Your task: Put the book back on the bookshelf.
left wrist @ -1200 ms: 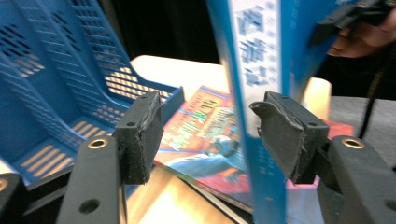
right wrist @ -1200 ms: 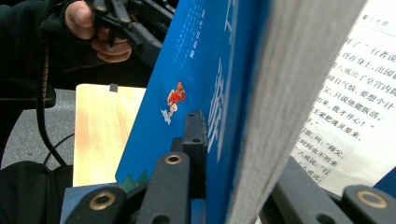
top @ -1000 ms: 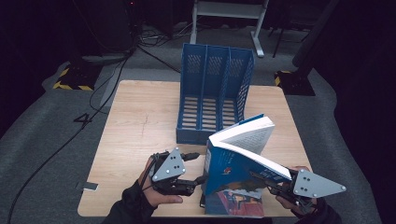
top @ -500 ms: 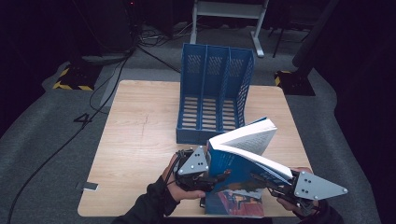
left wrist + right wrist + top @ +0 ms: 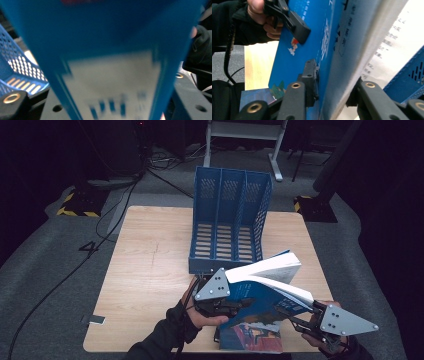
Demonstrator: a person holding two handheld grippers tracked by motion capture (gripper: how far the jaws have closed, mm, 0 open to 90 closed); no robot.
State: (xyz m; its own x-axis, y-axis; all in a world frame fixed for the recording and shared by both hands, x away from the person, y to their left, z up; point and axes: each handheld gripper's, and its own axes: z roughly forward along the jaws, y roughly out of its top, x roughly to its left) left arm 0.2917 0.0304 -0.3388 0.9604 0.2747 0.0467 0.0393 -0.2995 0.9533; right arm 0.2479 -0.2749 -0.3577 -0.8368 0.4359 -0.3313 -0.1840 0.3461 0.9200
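On the wooden table (image 5: 150, 270), both tongs (image 5: 235, 306) (image 5: 295, 312) clamp a blue book (image 5: 260, 295); dark room.

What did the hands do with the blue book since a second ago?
The left gripper slid right, from beside the thick blue paperback book onto its cover. The right gripper kept holding the book's other edge. The blue plastic file rack and the book lying flat stayed put.

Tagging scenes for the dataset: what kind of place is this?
Probably a lab or studio data-collection setup, not an office. A lone wooden table stands on grey carpet in a dark room, cables trail over the floor, and hazard-striped bases sit beside it.
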